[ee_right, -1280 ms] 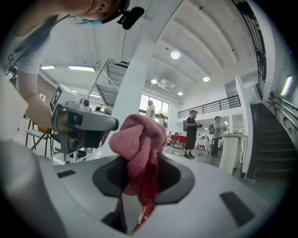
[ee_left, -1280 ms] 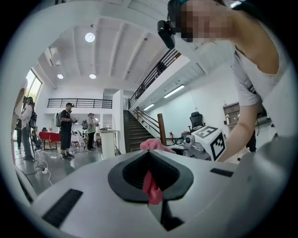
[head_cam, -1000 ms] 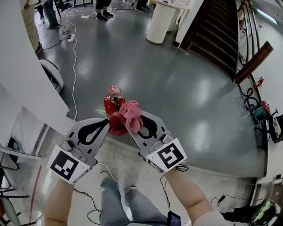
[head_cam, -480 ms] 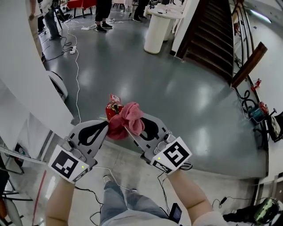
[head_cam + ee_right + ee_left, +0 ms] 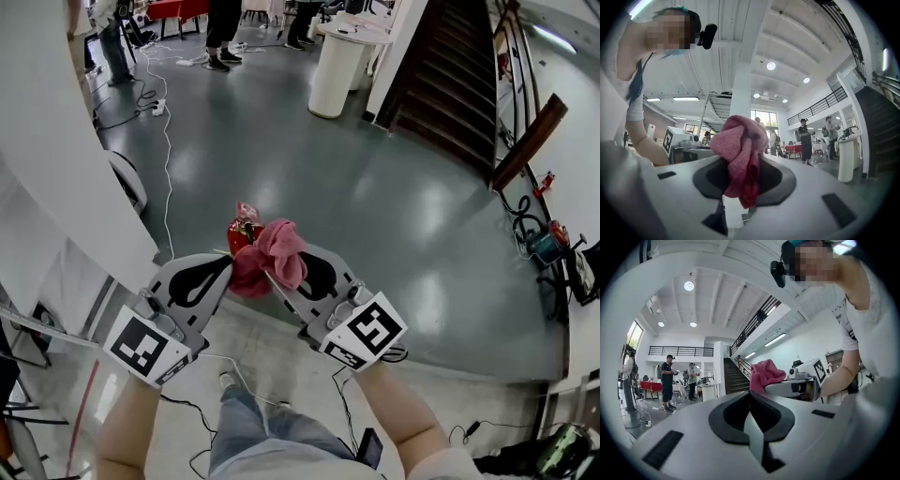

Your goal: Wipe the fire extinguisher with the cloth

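Observation:
A pink cloth is bunched up in my right gripper, whose jaws are shut on it. In the right gripper view the cloth fills the gap between the jaws and hangs over them. The red fire extinguisher stands on the grey floor just beyond the cloth, and the cloth hides most of it. My left gripper is beside the cloth on its left, shut with nothing in it. In the left gripper view the cloth shows above the right gripper.
A white wall rises at the left with a cable along the floor. A white round column base and a dark staircase lie ahead. People stand far back. Tools lie at the right.
Both grippers and the cloth hold almost the same pose. The head view has tilted a little, so more of the far floor shows.

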Demonstrator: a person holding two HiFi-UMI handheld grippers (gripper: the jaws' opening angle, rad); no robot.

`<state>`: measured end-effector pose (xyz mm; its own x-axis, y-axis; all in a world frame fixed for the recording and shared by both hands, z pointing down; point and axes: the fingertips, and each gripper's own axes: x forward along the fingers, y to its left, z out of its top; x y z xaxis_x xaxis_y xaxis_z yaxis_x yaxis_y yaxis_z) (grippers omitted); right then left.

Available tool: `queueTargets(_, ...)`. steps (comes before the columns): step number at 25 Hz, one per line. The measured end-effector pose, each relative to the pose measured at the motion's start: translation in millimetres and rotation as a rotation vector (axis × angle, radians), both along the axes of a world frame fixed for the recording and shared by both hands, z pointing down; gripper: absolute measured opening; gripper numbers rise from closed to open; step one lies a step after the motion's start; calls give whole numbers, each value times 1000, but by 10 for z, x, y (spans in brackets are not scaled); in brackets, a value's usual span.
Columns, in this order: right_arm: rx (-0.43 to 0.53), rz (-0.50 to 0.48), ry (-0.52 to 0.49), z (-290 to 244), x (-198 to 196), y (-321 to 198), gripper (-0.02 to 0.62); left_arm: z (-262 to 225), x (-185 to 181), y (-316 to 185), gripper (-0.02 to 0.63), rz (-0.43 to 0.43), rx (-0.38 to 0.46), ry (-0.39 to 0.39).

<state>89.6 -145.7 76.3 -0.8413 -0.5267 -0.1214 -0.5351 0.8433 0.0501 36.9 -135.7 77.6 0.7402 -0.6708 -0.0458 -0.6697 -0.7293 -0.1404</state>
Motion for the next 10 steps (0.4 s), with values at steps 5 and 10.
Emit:
queueTargets(5, -2, -2, -2, -28, 27, 52, 129, -56, 36, 43, 9, 0, 5, 0)
queueTargets(10, 8, -3, 2, -39, 39, 91, 129, -76, 47, 79, 9, -2, 13, -1)
